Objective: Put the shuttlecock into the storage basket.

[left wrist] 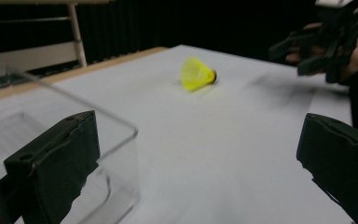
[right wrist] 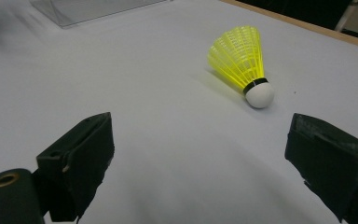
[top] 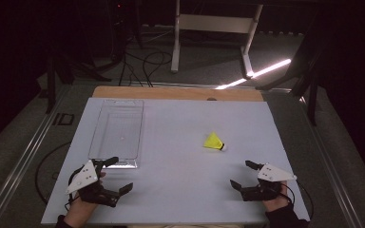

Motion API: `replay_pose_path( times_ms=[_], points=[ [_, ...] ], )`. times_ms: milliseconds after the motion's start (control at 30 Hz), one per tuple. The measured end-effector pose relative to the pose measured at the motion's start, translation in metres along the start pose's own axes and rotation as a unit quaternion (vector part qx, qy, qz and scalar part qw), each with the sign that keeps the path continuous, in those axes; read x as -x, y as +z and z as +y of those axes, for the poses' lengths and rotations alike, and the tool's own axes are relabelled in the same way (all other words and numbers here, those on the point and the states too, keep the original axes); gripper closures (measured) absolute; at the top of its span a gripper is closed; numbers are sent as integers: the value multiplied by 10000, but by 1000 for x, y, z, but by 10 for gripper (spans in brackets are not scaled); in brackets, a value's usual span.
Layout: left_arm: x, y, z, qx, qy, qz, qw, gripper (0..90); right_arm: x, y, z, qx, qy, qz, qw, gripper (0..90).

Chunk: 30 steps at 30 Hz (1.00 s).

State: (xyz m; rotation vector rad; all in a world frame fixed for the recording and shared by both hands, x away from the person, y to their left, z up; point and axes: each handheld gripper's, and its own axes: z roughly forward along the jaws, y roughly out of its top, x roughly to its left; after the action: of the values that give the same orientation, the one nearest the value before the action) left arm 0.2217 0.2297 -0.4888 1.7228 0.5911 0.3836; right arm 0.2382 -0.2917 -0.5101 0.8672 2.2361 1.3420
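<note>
Shuttlecock (top: 214, 141) lies on its side right of the tabletop (top: 180, 161) centre, cork toward the right edge. Right gripper (top: 244, 176) sits near the front right corner, jaws wide, nothing between them. Left gripper (top: 115, 174) near the front left corner, jaws wide too, one just beside the clear tray (top: 116, 128).
</note>
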Motion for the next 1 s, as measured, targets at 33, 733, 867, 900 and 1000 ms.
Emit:
replay_pose_path(
  times_ms=[33,733,867,900,1000],
  points=[
    [1,-1,4,7,35,-14,10000,1,0,0,0,2,-7,-1,10000,81],
    [-5,29,71,-439,479,-174,9977,1,0,1,1,8,-18,32,10000,82],
    [-3,39,81,-451,526,-276,9972,1,0,1,1,12,-6,39,10000,82],
    [-2,42,83,-441,533,-301,9972,1,-1,1,1,9,5,36,10000,82],
    [-1,49,90,-393,541,-438,9968,1,0,1,0,5,6,52,10000,82]
  ],
)
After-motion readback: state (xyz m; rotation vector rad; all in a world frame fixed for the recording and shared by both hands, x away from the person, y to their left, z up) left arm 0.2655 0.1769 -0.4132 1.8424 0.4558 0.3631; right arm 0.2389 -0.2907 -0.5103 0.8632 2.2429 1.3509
